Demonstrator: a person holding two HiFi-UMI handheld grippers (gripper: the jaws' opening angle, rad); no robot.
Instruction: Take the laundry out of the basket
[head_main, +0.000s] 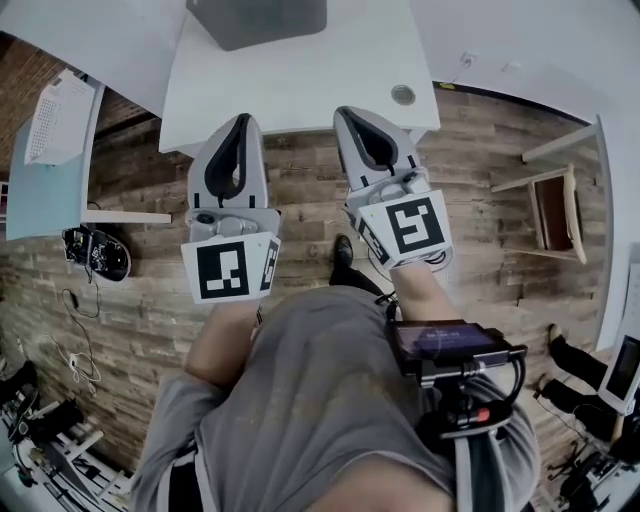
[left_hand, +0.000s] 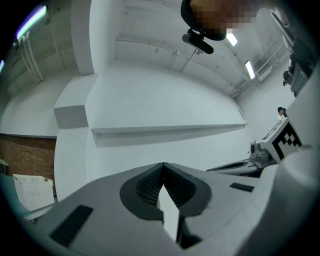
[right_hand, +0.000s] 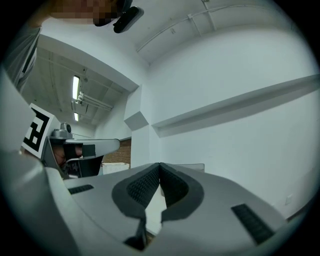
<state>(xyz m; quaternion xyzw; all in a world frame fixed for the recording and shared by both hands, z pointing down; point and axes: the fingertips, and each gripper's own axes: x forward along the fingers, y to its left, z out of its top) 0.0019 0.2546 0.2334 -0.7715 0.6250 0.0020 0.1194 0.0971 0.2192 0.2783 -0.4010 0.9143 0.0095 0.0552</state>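
Both closed, nothing between the jaws: left gripper (head_main: 240, 122) and right gripper (head_main: 350, 115) sit side by side, pointing to 12 o'clock at the white table (head_main: 300, 80). Basket (head_main: 58, 118) is well apart at 10 o'clock: white, perforated. Its contents can't be made out. Grey box (head_main: 257, 22) is cut off at 12.

left tongs (head_main: 242, 120), right tongs (head_main: 345, 112): grey, black pads (left_hand: 145, 186) | marker cubes (head_main: 230, 268): white-black | shirt (head_main: 330, 390): grey, short-sleeved
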